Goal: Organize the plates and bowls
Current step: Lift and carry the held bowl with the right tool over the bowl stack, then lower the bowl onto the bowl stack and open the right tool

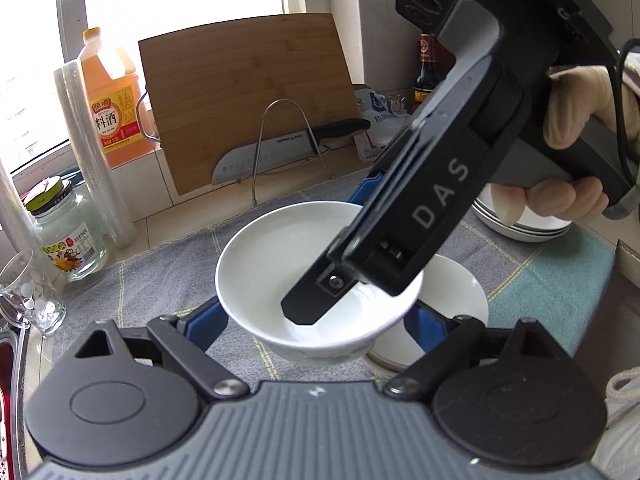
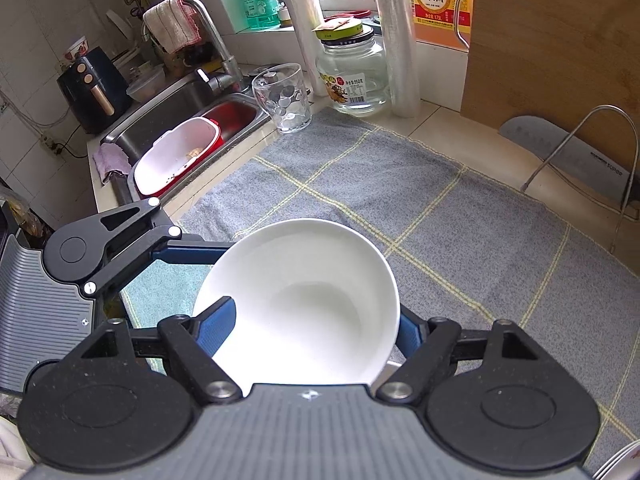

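A white bowl (image 1: 264, 256) (image 2: 320, 280) hangs tilted above the grey checked cloth (image 1: 160, 276) (image 2: 440, 220), held from two sides. My left gripper (image 1: 316, 314) is shut on its body, one blue pad on each side. My right gripper (image 2: 312, 326) comes down from the upper right in the left wrist view. One of its fingers (image 1: 312, 300) lies inside the bowl and the other sits against the outer wall. A second white bowl (image 1: 456, 284) rests on the cloth just below and to the right. A stack of white plates (image 1: 520, 228) stands behind it, partly hidden by a person's hand.
A knife on a wire rack (image 1: 280, 148) and a wooden cutting board (image 1: 240, 80) stand at the back. A glass jar (image 1: 68, 236), a glass cup (image 1: 28, 296), a roll of wrap (image 1: 92, 152) and an orange bottle (image 1: 112, 100) line the left. The sink (image 2: 180, 112) lies beyond the cloth.
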### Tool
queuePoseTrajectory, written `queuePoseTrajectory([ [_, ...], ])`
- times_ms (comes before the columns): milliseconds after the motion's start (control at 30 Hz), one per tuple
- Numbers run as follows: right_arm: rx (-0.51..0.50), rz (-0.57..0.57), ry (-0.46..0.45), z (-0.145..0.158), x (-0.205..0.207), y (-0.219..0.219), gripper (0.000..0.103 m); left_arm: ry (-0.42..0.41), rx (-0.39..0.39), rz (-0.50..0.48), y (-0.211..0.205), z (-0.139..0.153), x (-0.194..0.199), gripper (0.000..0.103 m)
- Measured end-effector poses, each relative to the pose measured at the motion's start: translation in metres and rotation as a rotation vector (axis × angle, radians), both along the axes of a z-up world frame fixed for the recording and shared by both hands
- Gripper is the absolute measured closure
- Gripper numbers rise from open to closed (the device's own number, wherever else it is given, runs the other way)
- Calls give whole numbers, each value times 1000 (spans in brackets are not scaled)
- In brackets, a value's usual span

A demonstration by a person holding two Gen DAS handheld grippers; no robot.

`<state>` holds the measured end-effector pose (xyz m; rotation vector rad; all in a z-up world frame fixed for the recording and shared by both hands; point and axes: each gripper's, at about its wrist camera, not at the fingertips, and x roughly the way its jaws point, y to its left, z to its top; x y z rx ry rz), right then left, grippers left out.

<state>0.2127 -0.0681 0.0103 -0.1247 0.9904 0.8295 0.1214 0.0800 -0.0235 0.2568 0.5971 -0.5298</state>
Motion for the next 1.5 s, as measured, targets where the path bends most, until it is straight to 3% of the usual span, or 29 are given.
queuePoseTrajectory([
  [733, -29, -95, 19, -7, -28, -53, 17, 31, -20, -81, -45, -3, -12, 9],
  [1500, -72, -97, 44, -27, -32, -54, 17, 85, -8, -89, -50, -18, -14, 9],
])
